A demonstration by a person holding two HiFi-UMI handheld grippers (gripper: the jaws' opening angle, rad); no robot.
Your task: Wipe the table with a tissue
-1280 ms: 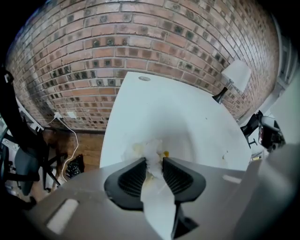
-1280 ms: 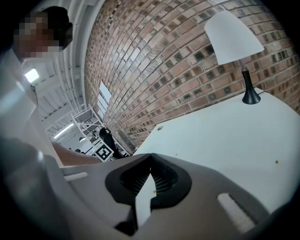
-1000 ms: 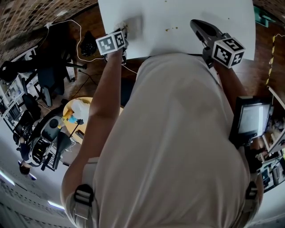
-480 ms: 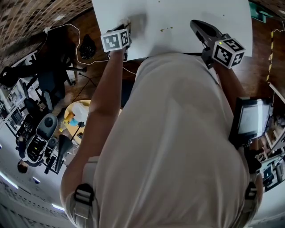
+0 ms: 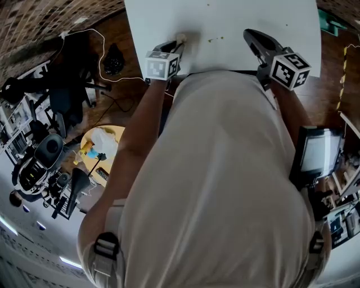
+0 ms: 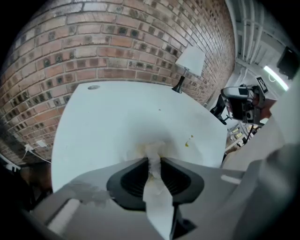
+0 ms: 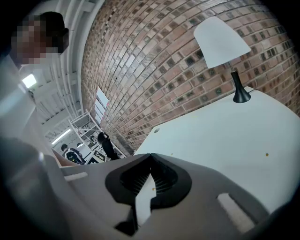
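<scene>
A crumpled white tissue (image 6: 153,149) is pinched between the jaws of my left gripper (image 6: 153,160) and pressed onto the white table (image 6: 103,117). In the head view the left gripper (image 5: 180,42) stands near the table's (image 5: 253,14) front edge with the tissue (image 5: 181,37) at its tip. Small yellowish stains (image 5: 216,39) lie just to its right; in the left gripper view the stains (image 6: 189,141) are right of the tissue. My right gripper (image 5: 251,37) hovers over the table's right part, jaws together with nothing between them; in its own view the right gripper (image 7: 150,157) looks across the table (image 7: 243,136).
A white-shaded lamp (image 7: 220,42) stands at the table's far side by the brick wall, also seen as the lamp (image 6: 190,63) in the left gripper view. A monitor (image 5: 318,152) sits right of the person. On the floor at left are cables (image 5: 112,59) and a yellow round stand (image 5: 98,143).
My left gripper has slid to the right along the table's front edge with the tissue, closer to the yellowish stains, and it has rolled. The right gripper has kept still.
</scene>
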